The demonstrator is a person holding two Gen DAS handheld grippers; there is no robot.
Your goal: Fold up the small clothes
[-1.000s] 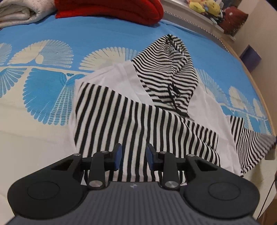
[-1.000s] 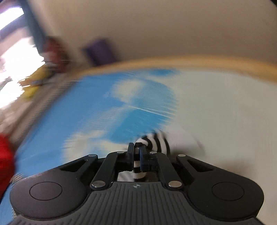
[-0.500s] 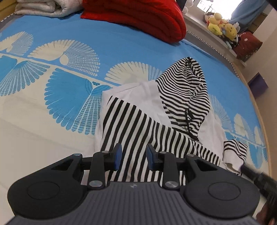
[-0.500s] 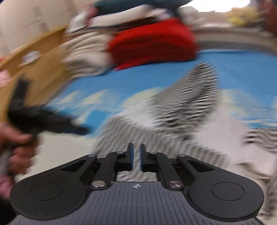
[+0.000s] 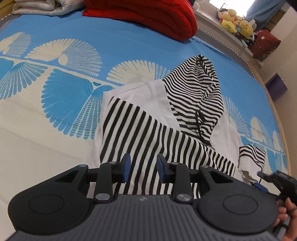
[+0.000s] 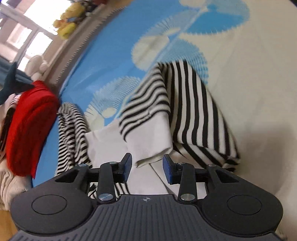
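The right claw [image 6: 147, 167], clamped on a striped sleeve a second ago and shut empty half a second ago, now stands with its jaws apart, holding nothing. The left claw [image 5: 142, 167] remains parted and empty. One hoodie [image 5: 159, 128] lies on the bed [image 5: 55, 118], white body, striped hood and two striped sleeves. One sleeve lies across the body just beyond the left claw's tips. The other sleeve's white cuff [image 6: 156, 146] rests just ahead of the right claw, near the gap between its jaws. One red blanket [image 5: 148, 14] sits well beyond the hoodie.
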